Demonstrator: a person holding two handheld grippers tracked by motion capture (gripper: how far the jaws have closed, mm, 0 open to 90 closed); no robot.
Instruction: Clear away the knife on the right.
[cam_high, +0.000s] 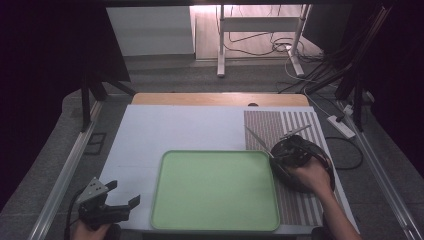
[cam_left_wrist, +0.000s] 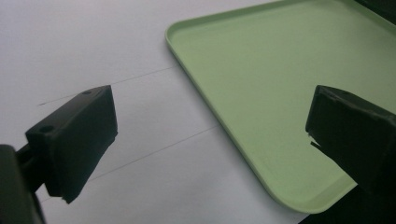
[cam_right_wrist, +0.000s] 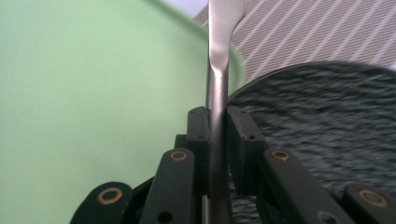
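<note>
The right gripper (cam_right_wrist: 217, 122) has its two black jaws closed tightly on the metal handle of a piece of cutlery (cam_right_wrist: 218, 79). The handle stands straight up between the pads and becomes wider at the top; which kind of cutlery it is, I cannot tell from this view. In the high view the right gripper (cam_high: 289, 150) is held by the person's right hand (cam_high: 311, 176) at the right side of the table, and a thin metal piece (cam_high: 258, 139) points from it up and to the left, over the striped mat (cam_high: 300, 205). A second metal piece (cam_high: 296, 132) lies just behind the gripper on the same mat. Directly under and beside the gripper there is a dark round plate (cam_right_wrist: 322, 121), which lies on the striped mat close to the right edge of the green tray (cam_high: 215, 190).

The left gripper (cam_left_wrist: 210, 135) has its jaws wide apart with nothing between them. In the high view it (cam_high: 122, 197) hangs over the near left corner of the white table cover (cam_high: 175, 130), just beside the left rim of the green tray. The tray sits in the middle of the table, near the person.
</note>
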